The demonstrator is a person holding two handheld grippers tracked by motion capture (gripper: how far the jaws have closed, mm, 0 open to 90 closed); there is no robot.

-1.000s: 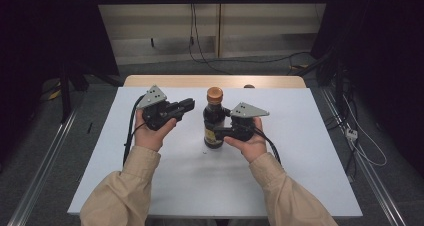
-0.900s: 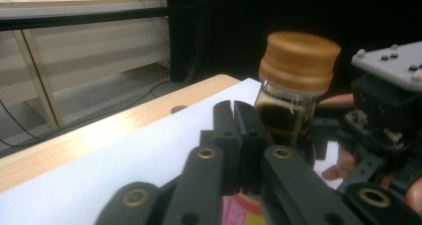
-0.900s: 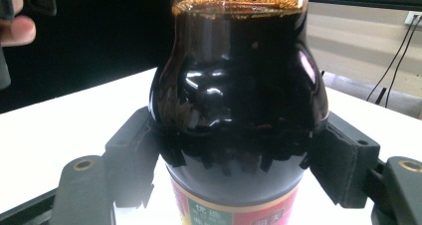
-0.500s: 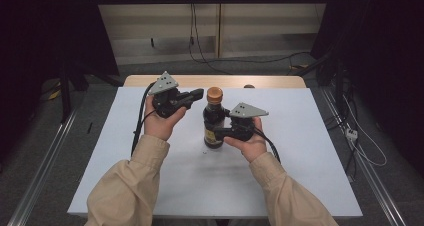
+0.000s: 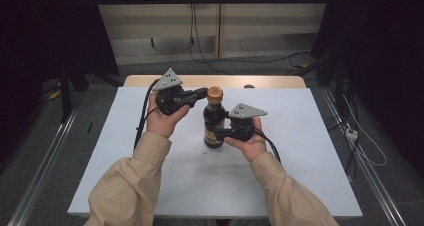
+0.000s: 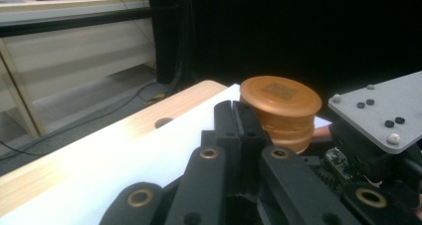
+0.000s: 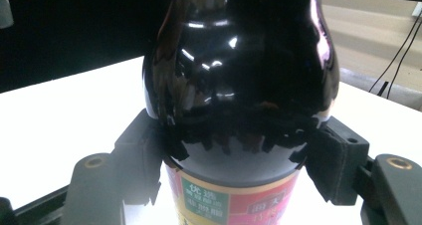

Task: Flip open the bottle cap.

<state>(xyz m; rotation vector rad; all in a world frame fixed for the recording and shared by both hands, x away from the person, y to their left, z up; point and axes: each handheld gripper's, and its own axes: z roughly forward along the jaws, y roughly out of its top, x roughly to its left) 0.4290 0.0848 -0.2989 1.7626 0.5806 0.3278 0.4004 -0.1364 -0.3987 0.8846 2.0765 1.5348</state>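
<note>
White sheeting covers your surface (image 5: 310, 151), with a strip of bare wood along its far edge. Near the middle, a little toward that far edge, stands the dark glossy bottle (image 5: 214, 128), upright, with a red and green label low on its body.

Your right hand-held gripper (image 5: 220, 134) is clamped on the bottle's lower body: in the right gripper view its two black jaws press against the glass from either side, just above the label. Your right hand (image 5: 250, 145) sits behind it, toward the near edge.

Your left hand-held gripper (image 5: 202, 91) is raised at the level of the bottle's top, jaws pressed together with nothing between them, their tips just beside the orange cap (image 5: 215, 94); whether they touch it I cannot tell.
</note>
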